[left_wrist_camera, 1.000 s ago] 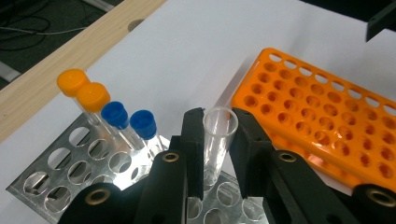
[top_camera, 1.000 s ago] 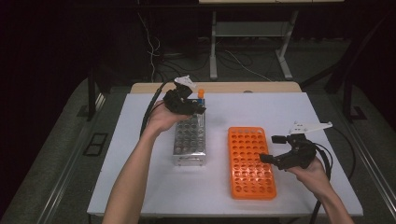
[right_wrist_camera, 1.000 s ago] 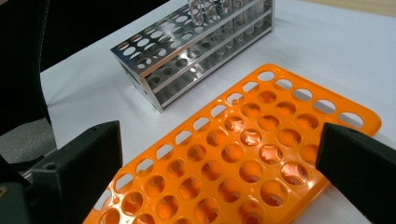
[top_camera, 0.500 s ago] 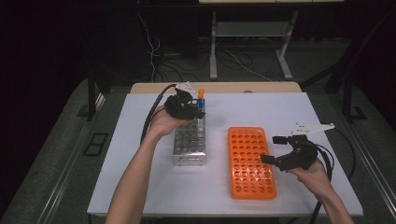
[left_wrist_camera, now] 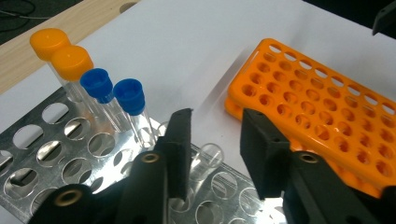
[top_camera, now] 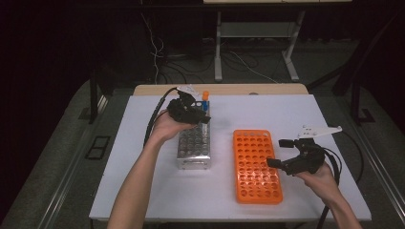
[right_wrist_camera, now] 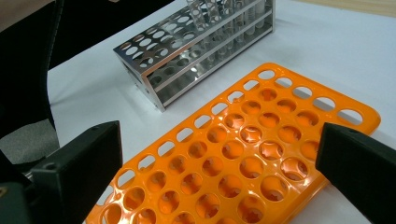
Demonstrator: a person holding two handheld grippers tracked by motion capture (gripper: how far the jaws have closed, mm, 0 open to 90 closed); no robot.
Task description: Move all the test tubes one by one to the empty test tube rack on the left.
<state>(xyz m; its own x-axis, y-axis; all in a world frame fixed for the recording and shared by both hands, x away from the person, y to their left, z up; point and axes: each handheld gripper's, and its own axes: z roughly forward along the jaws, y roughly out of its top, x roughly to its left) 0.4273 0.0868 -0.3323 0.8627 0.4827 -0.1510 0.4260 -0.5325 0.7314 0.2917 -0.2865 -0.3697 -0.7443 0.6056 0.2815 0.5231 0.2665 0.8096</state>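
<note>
A metal tube rack (top_camera: 193, 151) stands left of centre on the white table, and an orange tube rack (top_camera: 256, 167) with no tubes in it lies to its right. My left gripper (top_camera: 202, 118) hovers over the metal rack's far end. In the left gripper view its jaws stand open on either side of a clear uncapped tube (left_wrist_camera: 207, 157) seated in the metal rack (left_wrist_camera: 46, 154). Beside it stand two blue-capped tubes (left_wrist_camera: 129, 95) and two orange-capped tubes (left_wrist_camera: 72, 63). My right gripper (top_camera: 276, 152) is held wide open at the orange rack's right edge, over its holes (right_wrist_camera: 280, 93), with nothing in it.
A white table (top_camera: 296, 119) bears both racks, with a wooden strip (top_camera: 239, 89) along its far edge. Cables trail from both grippers. Behind the table are a dark floor, loose wires and a desk frame (top_camera: 258, 33).
My left gripper has come down and slightly nearer over the metal rack's far end. The right gripper has barely moved.
</note>
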